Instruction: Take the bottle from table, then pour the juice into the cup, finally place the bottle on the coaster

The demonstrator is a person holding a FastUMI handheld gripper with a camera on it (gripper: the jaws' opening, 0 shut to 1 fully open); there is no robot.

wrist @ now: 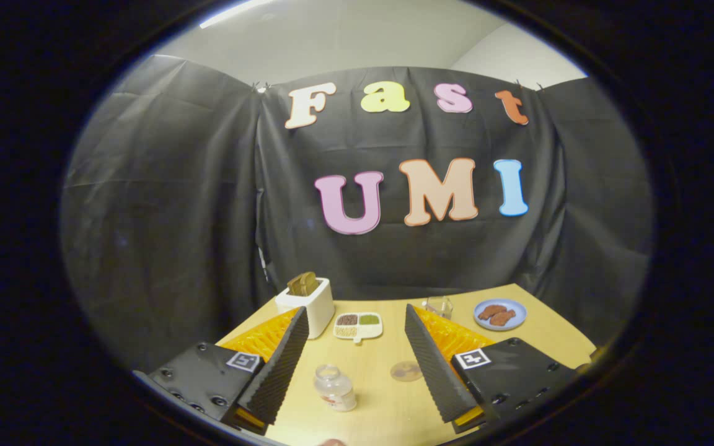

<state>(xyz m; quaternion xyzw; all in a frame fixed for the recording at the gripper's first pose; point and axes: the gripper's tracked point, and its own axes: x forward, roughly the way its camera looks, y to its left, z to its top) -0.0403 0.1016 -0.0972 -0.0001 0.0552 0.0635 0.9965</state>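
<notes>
The gripper [357, 359] hangs above the tabletop [388, 409], jaws spread wide. The bottle [334, 388] stands between them, untouched. The coaster [406, 371] lies near the right jaw; the cup [439, 306] stands beyond.

Cloth-walled booth, wooden table [388, 409]

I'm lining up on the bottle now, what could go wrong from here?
1. The bottle looks uncapped, and it sits closer to one finger of the open tool, so that finger could knock it over and spill juice.
2. The coaster lies flat just beside the bottle; a wide approach might push it.
3. The cup stands far back near the plate, a long carry with an open bottle.
</notes>
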